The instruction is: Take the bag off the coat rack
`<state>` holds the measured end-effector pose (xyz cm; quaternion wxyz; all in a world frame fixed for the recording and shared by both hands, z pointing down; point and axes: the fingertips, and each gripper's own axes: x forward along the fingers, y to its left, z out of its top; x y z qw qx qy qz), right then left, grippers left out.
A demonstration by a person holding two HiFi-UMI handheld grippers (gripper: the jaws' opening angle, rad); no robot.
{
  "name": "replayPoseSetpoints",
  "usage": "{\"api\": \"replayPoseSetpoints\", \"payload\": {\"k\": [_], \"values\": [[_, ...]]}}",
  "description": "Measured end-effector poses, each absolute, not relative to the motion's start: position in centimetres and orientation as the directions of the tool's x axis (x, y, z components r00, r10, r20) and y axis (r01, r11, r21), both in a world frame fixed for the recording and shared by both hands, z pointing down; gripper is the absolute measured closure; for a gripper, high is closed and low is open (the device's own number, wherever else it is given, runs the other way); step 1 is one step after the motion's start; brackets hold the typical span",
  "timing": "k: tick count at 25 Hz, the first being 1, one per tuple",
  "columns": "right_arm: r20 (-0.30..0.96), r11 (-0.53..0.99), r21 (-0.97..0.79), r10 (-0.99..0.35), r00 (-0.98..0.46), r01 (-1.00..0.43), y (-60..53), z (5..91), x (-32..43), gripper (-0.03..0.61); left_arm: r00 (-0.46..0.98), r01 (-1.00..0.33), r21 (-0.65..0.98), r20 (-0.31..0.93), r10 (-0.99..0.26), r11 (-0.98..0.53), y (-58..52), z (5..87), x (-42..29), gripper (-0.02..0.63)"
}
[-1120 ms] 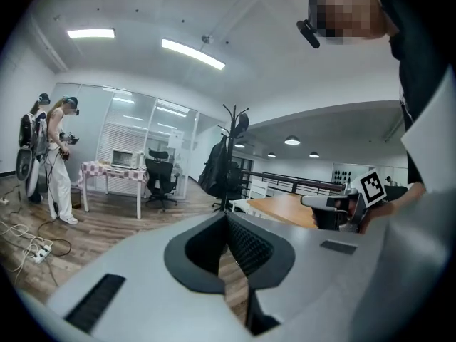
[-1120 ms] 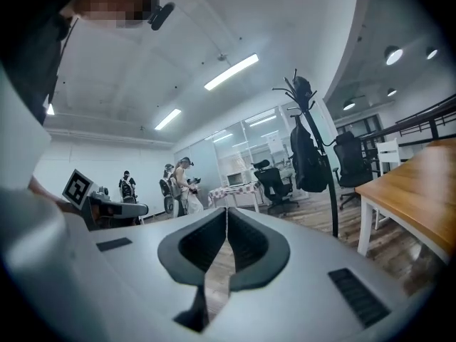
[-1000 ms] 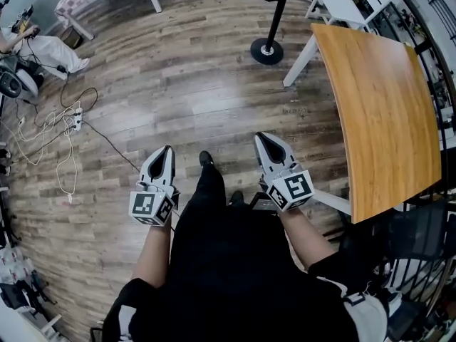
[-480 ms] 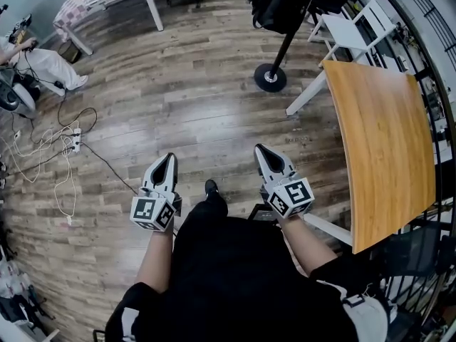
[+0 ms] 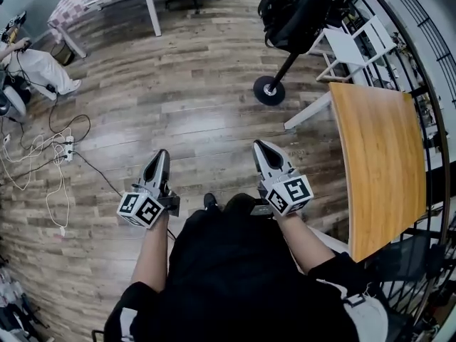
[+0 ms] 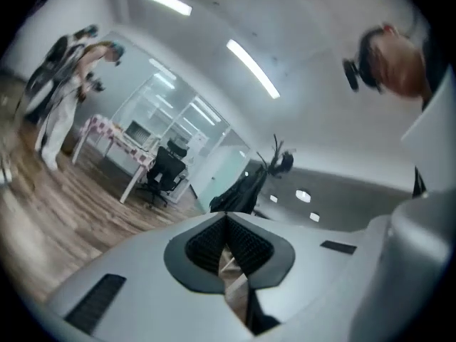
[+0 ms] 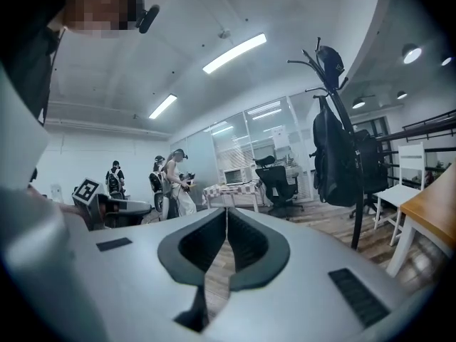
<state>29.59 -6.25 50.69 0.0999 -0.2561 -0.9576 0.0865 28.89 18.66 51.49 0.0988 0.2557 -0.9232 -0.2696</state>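
**Wood floor lies between me and the rack; bag not yet reached**

Plank floor (image 5: 178, 91) fills the head view, with a cable tangle (image 5: 50, 162) at the left and an orange table (image 5: 377, 162) along the right. At the far right stands the rack (image 5: 283, 66), 1 dark pole on a round base. The bag (image 5: 303, 9) hangs on it, black and bulky, up toward the top. From the right gripper view I see it lying against the pole below the hooks, with a white chair (image 7: 413, 166) just to its right.

I hold the 2 grippers out in front of me, well apart from the rack. The left gripper (image 5: 159, 157) has its jaws pressed together with nothing between them. The right gripper (image 5: 261, 148) is the same, jaws together and empty, pointing roughly level with the rack to the right of its line.

I judge this to be step 1, the approach, with no contact on bag or rack. The next move calls for closing the gap, keeping left of the table, then spreading 1 gripper's jaws before reaching for a strap. I cannot tell from here which hook carries the strap. It must be lifted clear of the hook, and a sideways pull could tip the slim pole.
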Motion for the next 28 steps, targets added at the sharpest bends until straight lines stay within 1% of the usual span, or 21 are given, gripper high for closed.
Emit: {"api": "replayPoseSetpoints", "payload": {"k": [1, 2, 7, 11, 16, 19, 24, 28], "values": [[0.153, 0.853, -0.22, 0.51, -0.847, 0.474, -6.3, 50.9, 29.2, 0.545, -0.861, -0.397, 0.612, 0.009, -0.509, 0.683, 19.1, 51.2, 28.2, 0.606], [0.16, 0.853, -0.223, 0.51, -0.845, 0.473, -6.4, 51.1, 28.8, 0.545, -0.868, -0.389, 0.632, -0.008, -0.496, 0.67, 19.4, 51.0, 27.7, 0.606], [0.153, 0.84, -0.217, 0.532, -0.833, 0.497, -4.9, 51.2, 26.1, 0.545, -0.87, -0.409, 0.477, 0.052, -0.49, 0.778, 20.3, 52.1, 25.5, 0.606], [0.142, 0.839, -0.225, 0.532, -0.835, 0.496, -4.7, 51.3, 22.3, 0.545, -0.882, -0.394, 0.391, 0.092, -0.462, 0.831, 20.8, 52.2, 22.6, 0.606], [0.136, 0.827, -0.251, 0.544, -0.828, 0.503, -4.0, 52.2, 17.4, 0.545, -0.878, -0.412, 0.282, 0.132, -0.461, 0.866, 20.8, 52.4, 18.6, 0.604], [0.124, 0.82, -0.26, 0.551, -0.825, 0.509, -3.8, 52.3, 14.0, 0.545, -0.874, -0.422, 0.26, 0.139, -0.466, 0.869, 20.8, 52.4, 15.6, 0.604], [0.105, 0.803, -0.287, 0.569, -0.816, 0.523, -3.3, 51.9, 5.9, 0.545, -0.873, -0.429, 0.271, 0.118, -0.472, 0.861, 20.7, 50.7, 8.2, 0.604], [0.096, 0.778, -0.304, 0.6, -0.794, 0.55, -2.5, 51.7, 0.3, 0.545, -0.864, -0.458, 0.229, 0.111, -0.49, 0.859, 20.2, 49.0, 3.2, 0.604]]}}
